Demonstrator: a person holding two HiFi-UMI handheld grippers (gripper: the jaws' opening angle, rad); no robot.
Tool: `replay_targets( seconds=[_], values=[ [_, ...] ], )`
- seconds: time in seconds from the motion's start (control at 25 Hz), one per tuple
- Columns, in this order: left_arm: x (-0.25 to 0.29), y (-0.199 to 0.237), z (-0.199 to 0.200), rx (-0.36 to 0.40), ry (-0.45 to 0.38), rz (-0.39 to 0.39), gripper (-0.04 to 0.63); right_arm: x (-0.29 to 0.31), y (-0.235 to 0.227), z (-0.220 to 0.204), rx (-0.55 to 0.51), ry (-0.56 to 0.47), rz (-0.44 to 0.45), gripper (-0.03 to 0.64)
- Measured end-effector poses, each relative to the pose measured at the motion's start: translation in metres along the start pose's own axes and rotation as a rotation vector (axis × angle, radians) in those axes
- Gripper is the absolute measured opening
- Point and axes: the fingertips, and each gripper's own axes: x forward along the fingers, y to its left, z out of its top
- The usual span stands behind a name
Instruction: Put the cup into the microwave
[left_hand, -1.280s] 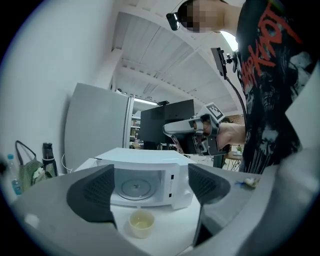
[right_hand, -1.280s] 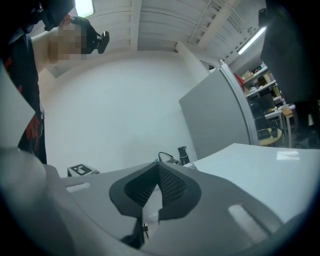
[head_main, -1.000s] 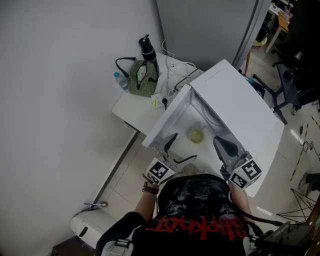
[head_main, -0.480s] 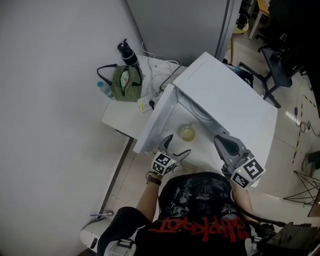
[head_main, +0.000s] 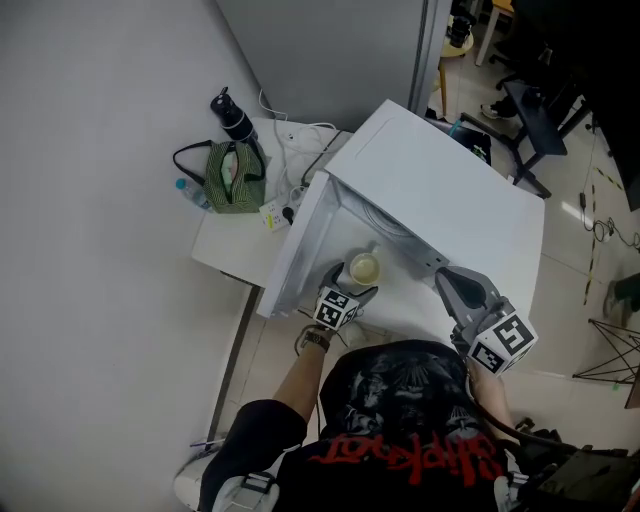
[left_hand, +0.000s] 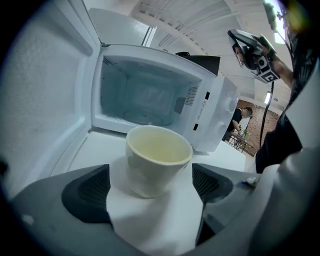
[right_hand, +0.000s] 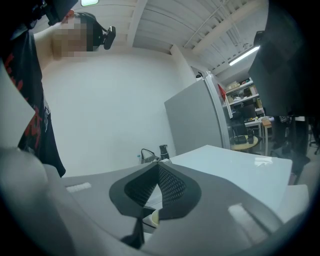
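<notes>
Task item: a cream, round ceramic cup (left_hand: 159, 157), upright and open-mouthed; nothing shows inside it in your left gripper view.
Cup location: on the white tabletop (left_hand: 97, 146), just in front of the microwave's open cavity and outside it.
Appliance: a white box-shaped microwave oven (head_main: 440, 190). Its white door (head_main: 295, 250) is swung wide to your left, and the cavity shows empty.
Left claw: your left gripper (left_hand: 150, 176) is low on the tabletop with its jaws spread. The cup stands between the two dark ribbed pads (left_hand: 87, 192), and white tabletop shows on either side of it, so neither pad touches it.
Right claw: your right gripper (right_hand: 157, 166) has its jaws pressed together with nothing between them. It is held off to the right, well apart from the cup and above the tabletop.
Side furniture: a low white side table (head_main: 225, 245) against the wall, to the left of the microwave.
On the side table: a green striped fabric bag with black handles (head_main: 232, 180), a black bottle (head_main: 231, 117) behind it, a small clear bottle with a blue cap (head_main: 190, 191), and a white power strip with cables (head_main: 277, 212).
Operator: your black T-shirt with red lettering (head_main: 400, 420) fills the lower part of the head view.
</notes>
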Motion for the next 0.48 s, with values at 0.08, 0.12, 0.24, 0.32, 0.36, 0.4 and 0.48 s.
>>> replay_targets(
  seconds=[0.08, 0.12, 0.24, 0.32, 0.36, 0.4, 0.48],
  values=[
    [0.008, 0.001, 0.002, 0.008, 0.002, -0.011, 0.488, -0.001, -0.002, -0.002, -0.013, 0.006, -0.01, 0.0],
    [0.012, 0.0, 0.004, 0.014, 0.005, -0.02, 0.488, 0.0, -0.004, -0.002, -0.024, 0.012, -0.013, 0.0],
    [0.024, -0.007, 0.006, 0.03, 0.017, -0.045, 0.488, 0.0, -0.009, -0.001, -0.035, 0.023, -0.022, 0.0],
    [0.029, -0.007, 0.006, 0.038, 0.022, -0.044, 0.488, -0.001, -0.011, 0.0, -0.037, 0.021, -0.03, 0.0],
    [0.032, -0.006, 0.005, 0.045, 0.025, -0.037, 0.488, -0.002, -0.012, 0.0, -0.04, 0.02, -0.034, 0.0],
    [0.035, -0.004, 0.005, 0.055, 0.027, -0.026, 0.488, -0.004, -0.014, 0.001, -0.043, 0.019, -0.04, 0.0],
    [0.042, 0.0, 0.006, 0.075, 0.028, 0.001, 0.488, -0.007, -0.019, 0.001, -0.048, 0.019, -0.053, 0.0]
  ],
)
